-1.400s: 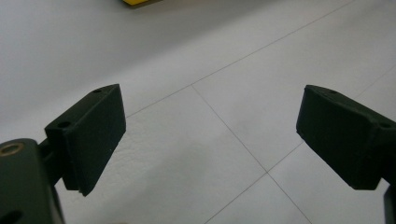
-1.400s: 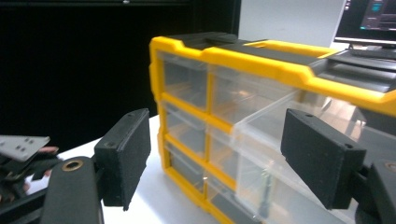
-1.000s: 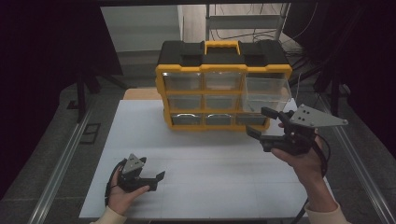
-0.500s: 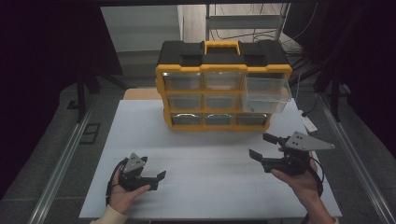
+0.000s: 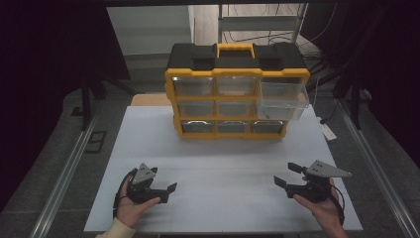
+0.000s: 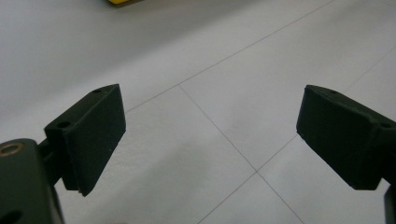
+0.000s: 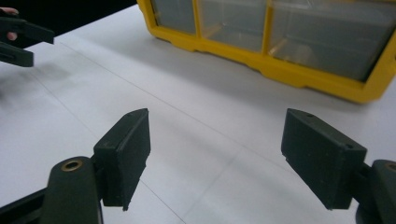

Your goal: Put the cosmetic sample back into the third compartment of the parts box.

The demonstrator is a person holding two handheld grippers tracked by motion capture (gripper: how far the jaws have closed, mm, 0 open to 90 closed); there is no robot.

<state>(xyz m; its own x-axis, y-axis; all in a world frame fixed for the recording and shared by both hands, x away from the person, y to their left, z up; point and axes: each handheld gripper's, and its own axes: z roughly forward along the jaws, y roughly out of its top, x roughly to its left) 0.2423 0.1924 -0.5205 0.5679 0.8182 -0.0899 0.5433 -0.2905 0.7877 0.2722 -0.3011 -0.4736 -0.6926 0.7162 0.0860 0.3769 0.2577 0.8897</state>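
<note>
A yellow plastic drawer cabinet with a black top and handle (image 5: 236, 91) is standing at the far side of the white desk (image 5: 223, 163), and its clear top-right drawer (image 5: 281, 99) is sticking out well past the cabinet's front while the other clear drawers are sitting flush. Judging from this, the drawer-opening part looks done, and whatever is to go in or come out of that drawer, and any pushing shut, is left. The left gripper (image 5: 168, 189) is resting low on the desk, well in front of the cabinet and off its left corner, its fingers (image 6: 91, 135) spread wide with nothing but bare desk between them. The right gripper (image 5: 287, 174) is hovering just over the desk, well in front of the cabinet's right end, its fingers (image 7: 128, 149) likewise standing wide apart and pinching nothing. In the right gripper view the cabinet's bottom row is lying beyond the fingers.
</note>
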